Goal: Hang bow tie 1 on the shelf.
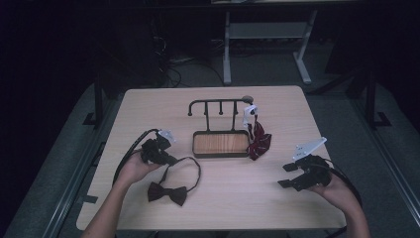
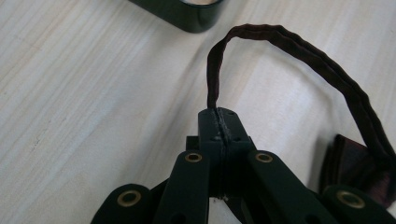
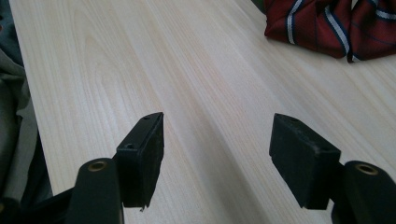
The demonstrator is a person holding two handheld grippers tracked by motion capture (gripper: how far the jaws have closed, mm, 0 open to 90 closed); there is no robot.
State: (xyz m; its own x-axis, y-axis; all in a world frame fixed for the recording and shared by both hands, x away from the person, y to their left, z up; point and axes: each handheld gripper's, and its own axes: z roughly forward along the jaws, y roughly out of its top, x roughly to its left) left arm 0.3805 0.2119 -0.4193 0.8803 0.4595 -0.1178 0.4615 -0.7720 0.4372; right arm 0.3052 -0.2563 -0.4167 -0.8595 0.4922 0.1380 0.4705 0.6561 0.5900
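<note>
1. We see a tray (image 1: 221, 144) with a wooden floor under a hook rack (image 1: 218, 103) in the middle of the surface (image 1: 148, 106); nothing lies in the tray.
2. Our left gripper (image 1: 166, 157) has its jaws clamped on the strap (image 2: 299, 49) of the dark bow tie (image 1: 167, 193), which lies on the surface just in front of it.
3. Our right gripper (image 1: 288, 174) rests with jaws wide apart and nothing between them.
4. The striped tie (image 3: 329, 25) is cut off in the right gripper view; from above it hangs off the rack's right end.
</note>
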